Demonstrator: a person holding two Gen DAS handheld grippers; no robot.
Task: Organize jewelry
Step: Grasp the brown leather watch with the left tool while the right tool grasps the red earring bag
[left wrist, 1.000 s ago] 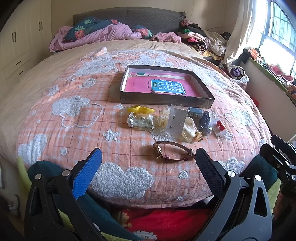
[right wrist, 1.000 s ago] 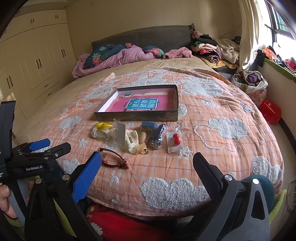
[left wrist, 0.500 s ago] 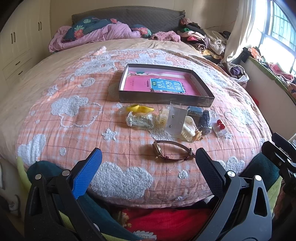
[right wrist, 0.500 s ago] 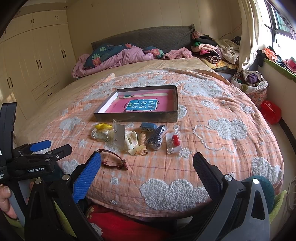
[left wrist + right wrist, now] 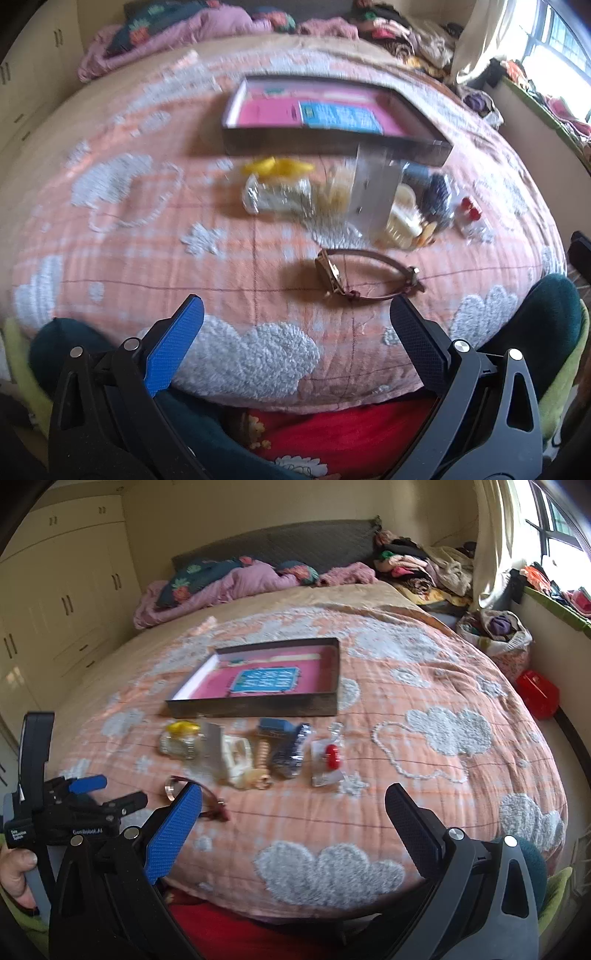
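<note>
Left wrist view puts our left tool (image 5: 295,325) at the near edge of the bed (image 5: 122,236), fingers spread wide and holding nothing, with the watch (image 5: 365,275) lying just ahead and slightly to the right of its centre line, strap running left to right across our approach. Our right tool (image 5: 293,812) is equally wide apart and empty, but from there the watch (image 5: 195,797) sits off to the left behind its blue finger, so we judge the left hand the nearer one for carrying it to the open box (image 5: 255,703) beyond the row of packets (image 5: 288,751).
</note>
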